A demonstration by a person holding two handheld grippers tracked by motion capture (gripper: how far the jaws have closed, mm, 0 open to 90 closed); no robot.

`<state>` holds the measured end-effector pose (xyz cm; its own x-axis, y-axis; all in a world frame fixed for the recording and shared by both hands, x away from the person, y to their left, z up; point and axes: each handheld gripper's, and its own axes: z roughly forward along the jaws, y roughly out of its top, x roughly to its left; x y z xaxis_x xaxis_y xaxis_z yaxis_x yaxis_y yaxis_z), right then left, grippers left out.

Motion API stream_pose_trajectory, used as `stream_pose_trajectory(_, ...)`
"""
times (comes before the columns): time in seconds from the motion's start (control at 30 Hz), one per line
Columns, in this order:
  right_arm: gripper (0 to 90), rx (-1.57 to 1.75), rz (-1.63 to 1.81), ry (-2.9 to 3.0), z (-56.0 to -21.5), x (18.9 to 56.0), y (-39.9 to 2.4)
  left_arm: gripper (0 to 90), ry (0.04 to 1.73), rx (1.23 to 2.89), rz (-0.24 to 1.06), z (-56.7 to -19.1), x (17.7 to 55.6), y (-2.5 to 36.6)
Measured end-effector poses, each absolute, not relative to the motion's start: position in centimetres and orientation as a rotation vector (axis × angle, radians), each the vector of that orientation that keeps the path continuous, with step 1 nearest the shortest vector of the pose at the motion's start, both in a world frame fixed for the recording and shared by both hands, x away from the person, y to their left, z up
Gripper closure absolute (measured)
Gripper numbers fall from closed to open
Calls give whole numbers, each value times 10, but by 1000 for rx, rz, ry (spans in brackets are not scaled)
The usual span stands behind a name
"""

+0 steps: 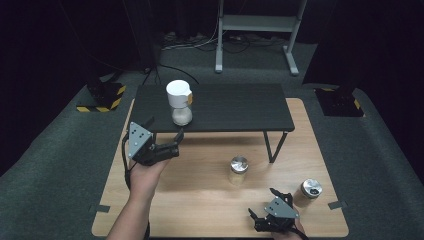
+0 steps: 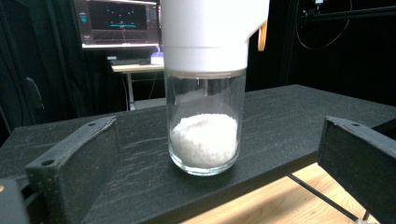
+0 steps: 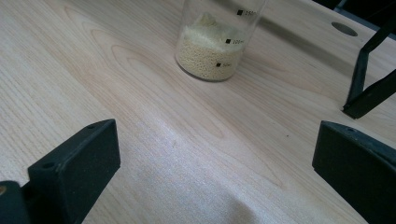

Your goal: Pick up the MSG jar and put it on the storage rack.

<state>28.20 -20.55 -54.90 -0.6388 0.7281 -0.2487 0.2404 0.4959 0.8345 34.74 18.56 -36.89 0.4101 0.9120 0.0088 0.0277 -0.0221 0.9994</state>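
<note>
A glass jar with a white lid [image 1: 179, 101] holds white grains and stands upright near the front edge of a black raised shelf [image 1: 235, 107]. My left gripper [image 1: 175, 142] hovers open just in front of it at shelf height. In the left gripper view the jar [image 2: 205, 135] stands centred beyond the gap of the left gripper [image 2: 215, 140], and the jaws stand wide on either side without touching it. My right gripper [image 1: 263, 203] is open and empty, low over the wooden table [image 1: 200, 200] near the front edge. It points at a silver-lidded jar of yellowish grains [image 1: 238, 170] [image 3: 212, 46], well short of it.
A third jar with a dark-looking top [image 1: 310, 189] stands at the table's right, close beside the right gripper. The shelf's thin black leg [image 1: 272, 146] [image 3: 366, 79] comes down behind the silver-lidded jar. Dark carpet surrounds the table.
</note>
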Motion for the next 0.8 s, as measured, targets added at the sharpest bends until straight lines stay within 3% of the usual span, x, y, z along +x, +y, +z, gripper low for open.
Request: stream_pose_trajectory(0.8, 0, 787, 1063, 2151, -549, 282, -205, 3, 936, 1456, 866, -398, 328, 188)
